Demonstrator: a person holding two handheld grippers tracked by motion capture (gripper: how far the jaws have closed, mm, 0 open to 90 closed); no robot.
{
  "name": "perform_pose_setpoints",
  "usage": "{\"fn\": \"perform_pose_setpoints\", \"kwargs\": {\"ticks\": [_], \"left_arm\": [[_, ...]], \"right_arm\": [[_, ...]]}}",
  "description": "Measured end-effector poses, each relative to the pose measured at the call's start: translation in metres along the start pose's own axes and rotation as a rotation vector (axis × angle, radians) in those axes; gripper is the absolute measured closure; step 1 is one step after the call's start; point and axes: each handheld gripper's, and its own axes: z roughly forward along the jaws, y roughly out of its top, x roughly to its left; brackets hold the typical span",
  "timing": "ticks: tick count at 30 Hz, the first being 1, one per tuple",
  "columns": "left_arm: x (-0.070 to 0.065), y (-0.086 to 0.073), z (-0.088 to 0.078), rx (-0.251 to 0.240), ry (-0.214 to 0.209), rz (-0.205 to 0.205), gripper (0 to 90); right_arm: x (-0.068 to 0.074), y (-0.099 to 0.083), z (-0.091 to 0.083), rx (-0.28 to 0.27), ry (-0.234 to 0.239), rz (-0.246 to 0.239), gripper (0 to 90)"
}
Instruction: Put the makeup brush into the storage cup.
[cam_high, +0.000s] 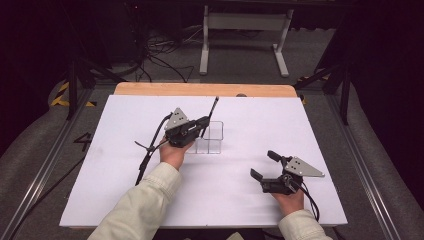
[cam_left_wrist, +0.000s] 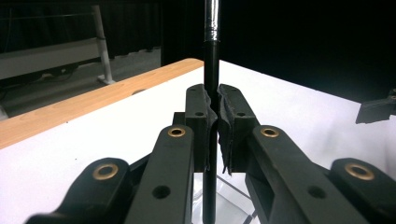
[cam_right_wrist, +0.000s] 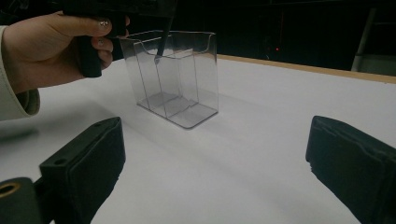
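White table (cam_high: 125, 190): clear holder (cam_right_wrist: 180, 77), left claw's (cam_left_wrist: 212, 114) pen (cam_left_wrist: 211, 70) tip inside.

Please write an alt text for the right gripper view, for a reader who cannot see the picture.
A hand holds the left gripper, which lowers a thin black stick into a clear plastic holder on a white table. In front, the right gripper is open, its two black jaws wide apart.
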Motion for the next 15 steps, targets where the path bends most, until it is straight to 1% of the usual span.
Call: {"fn": "perform_pose_setpoints", "kwargs": {"ticks": [2,3,4,5,7,11,15], "left_arm": [[-0.0003,0.0002,-0.0003,0.008,0.004,0.009,82.8],[-0.0013,0.0000,-0.0001,0.012,0.006,0.006,82.8],[-0.0018,0.0004,-0.0002,0.023,0.005,0.012,82.8],[-0.0028,0.0002,-0.0001,0.028,0.005,0.018,82.8],[-0.0047,0.0005,0.0001,0.039,0.017,0.039,82.8],[-0.0063,0.0005,0.0008,0.048,0.015,0.044,82.8],[-0.0071,-0.0002,0.0011,0.059,0.013,0.040,82.7]], "right_arm": [[0.0000,0.0000,0.0000,0.000,0.001,0.000,5.3],[0.0000,0.0000,0.0000,0.000,0.000,-0.001,5.3],[0.0000,0.0000,0.0000,0.000,0.001,-0.001,5.3],[0.0001,0.0000,0.0000,0.000,0.001,0.000,5.3],[0.0001,0.0000,0.0000,0.000,0.001,0.000,5.3],[0.0002,0.0000,0.0001,0.000,0.001,-0.001,5.3],[0.0002,0.0000,0.0001,0.001,0.002,-0.001,5.3]]}}
